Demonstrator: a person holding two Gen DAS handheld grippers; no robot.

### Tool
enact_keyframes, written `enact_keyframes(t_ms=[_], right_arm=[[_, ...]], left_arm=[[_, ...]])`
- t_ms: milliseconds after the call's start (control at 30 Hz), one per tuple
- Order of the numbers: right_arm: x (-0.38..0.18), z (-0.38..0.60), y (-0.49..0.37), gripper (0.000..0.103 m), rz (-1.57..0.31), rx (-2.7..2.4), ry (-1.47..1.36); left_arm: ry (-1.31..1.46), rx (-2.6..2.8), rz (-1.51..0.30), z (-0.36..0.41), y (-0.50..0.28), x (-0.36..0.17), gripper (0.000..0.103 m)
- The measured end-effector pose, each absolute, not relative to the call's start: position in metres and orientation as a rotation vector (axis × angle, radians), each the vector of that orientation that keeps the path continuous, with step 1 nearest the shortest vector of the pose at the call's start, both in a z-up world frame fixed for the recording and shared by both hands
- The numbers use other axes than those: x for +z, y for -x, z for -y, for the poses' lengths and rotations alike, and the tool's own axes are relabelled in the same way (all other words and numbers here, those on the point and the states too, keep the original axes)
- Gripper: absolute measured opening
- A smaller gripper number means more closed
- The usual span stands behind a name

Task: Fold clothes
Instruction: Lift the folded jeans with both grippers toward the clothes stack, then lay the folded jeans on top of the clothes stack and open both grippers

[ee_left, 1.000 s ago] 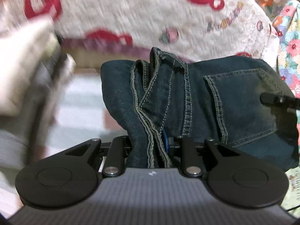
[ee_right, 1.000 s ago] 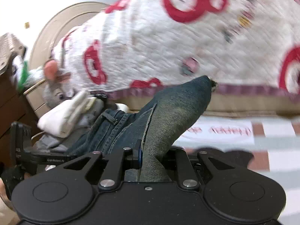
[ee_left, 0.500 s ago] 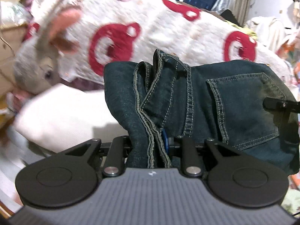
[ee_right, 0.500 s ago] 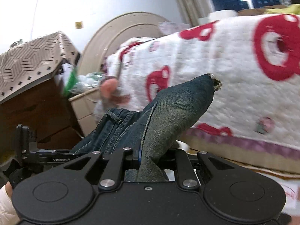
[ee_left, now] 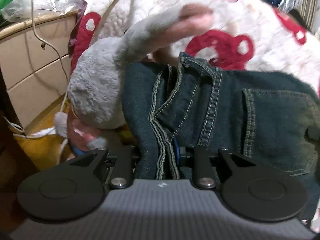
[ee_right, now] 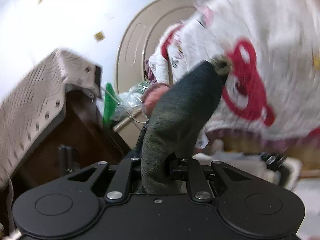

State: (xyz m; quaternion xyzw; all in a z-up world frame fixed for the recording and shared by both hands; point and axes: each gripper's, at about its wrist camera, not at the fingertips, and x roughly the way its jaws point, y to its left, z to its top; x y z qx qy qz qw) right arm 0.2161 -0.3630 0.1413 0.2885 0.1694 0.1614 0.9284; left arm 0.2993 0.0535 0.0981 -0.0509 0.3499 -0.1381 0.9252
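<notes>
Bedroom; quilt (ee_left: 230, 20), plush rabbit (ee_left: 104, 88)

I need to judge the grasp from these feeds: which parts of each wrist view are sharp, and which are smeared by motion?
Left wrist view: the jeans and the left gripper are sharp, stitching readable; the plush toy ear and quilt are smeared. Right wrist view: the right gripper is crisp, the denim in its jaws fairly clear; the quilt and patterned box streak heavily.

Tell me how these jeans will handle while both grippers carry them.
The jeans probably droop between grips: folds bunch at the left gripper. Thick seams suggest some weight. At the right gripper, the coarse denim likely won't slip.
</notes>
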Motion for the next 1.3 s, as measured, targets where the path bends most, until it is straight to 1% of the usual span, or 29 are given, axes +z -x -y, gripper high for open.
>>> enact_keyframes(t_ms=[100, 233, 333, 400, 467, 533, 600, 700, 767, 800, 833, 867, 967, 1000, 1033, 1067, 1100, 1167, 1233, 1267, 1300], right_arm=[[0.111, 0.374, -0.239, 0.019, -0.405, 0.313, -0.614], [0.073, 0.393, -0.248, 0.019, -0.42, 0.313, -0.755], [0.057, 0.405, -0.246, 0.021, -0.4, 0.342, -0.866], [0.05, 0.404, -0.25, 0.026, -0.437, 0.312, -0.867], [0.043, 0.403, -0.253, 0.029, -0.473, 0.282, -0.868], [0.037, 0.402, -0.254, 0.037, -0.507, 0.262, -0.868], [0.038, 0.396, -0.248, 0.055, -0.54, 0.267, -0.838], [0.038, 0.385, -0.228, 0.057, -0.535, 0.305, -0.826], [0.035, 0.384, -0.22, 0.057, -0.508, 0.347, -0.889], [0.033, 0.383, -0.216, 0.055, -0.494, 0.368, -0.921], [0.031, 0.383, -0.212, 0.048, -0.48, 0.389, -0.952], [0.029, 0.382, -0.208, 0.032, -0.466, 0.41, -0.984], [0.026, 0.381, -0.197, 0.029, -0.417, 0.473, -1.07], [0.028, 0.379, -0.194, 0.029, -0.414, 0.486, -1.046], [0.024, 0.378, -0.193, 0.028, -0.431, 0.482, -1.033], [0.017, 0.378, -0.191, 0.027, -0.453, 0.471, -1.046], [0.01, 0.378, -0.19, 0.025, -0.476, 0.46, -1.059], [-0.004, 0.378, -0.188, 0.025, -0.521, 0.438, -1.084], [-0.015, 0.379, -0.184, 0.025, -0.547, 0.416, -1.107], [-0.015, 0.378, -0.181, 0.025, -0.538, 0.406, -1.091], [-0.012, 0.376, -0.177, 0.027, -0.531, 0.39, -1.053]], left_arm=[[0.062, -0.264, -0.779, -0.05, -0.319, 0.076, 0.019], [0.002, -0.281, -0.776, -0.045, -0.321, 0.076, 0.019], [-0.06, -0.278, -0.781, -0.039, -0.318, 0.076, 0.02], [-0.092, -0.264, -0.795, -0.036, -0.319, 0.07, 0.021], [-0.114, -0.252, -0.805, -0.034, -0.32, 0.063, 0.024], [-0.127, -0.24, -0.795, -0.034, -0.319, 0.059, 0.025], [-0.134, -0.232, -0.779, -0.034, -0.316, 0.058, 0.027], [-0.089, -0.235, -0.777, -0.042, -0.316, 0.056, 0.028], [-0.058, -0.236, -0.779, -0.047, -0.317, 0.056, 0.028], [-0.044, -0.24, -0.785, -0.049, -0.318, 0.056, 0.027], [-0.031, -0.247, -0.796, -0.051, -0.319, 0.056, 0.023], [-0.017, -0.257, -0.807, -0.053, -0.32, 0.057, 0.021], [0.027, -0.287, -0.838, -0.06, -0.322, 0.06, 0.022], [0.029, -0.281, -0.84, -0.062, -0.323, 0.059, 0.023], [0.028, -0.267, -0.836, -0.063, -0.322, 0.055, 0.03], [0.027, -0.252, -0.829, -0.064, -0.322, 0.052, 0.039], [0.027, -0.237, -0.821, -0.065, -0.321, 0.048, 0.042], [0.047, -0.212, -0.806, -0.069, -0.318, 0.042, 0.049], [0.127, -0.202, -0.795, -0.078, -0.314, 0.04, 0.059], [0.175, -0.198, -0.792, -0.085, -0.312, 0.04, 0.061], [0.195, -0.188, -0.772, -0.089, -0.307, 0.042, 0.061]])
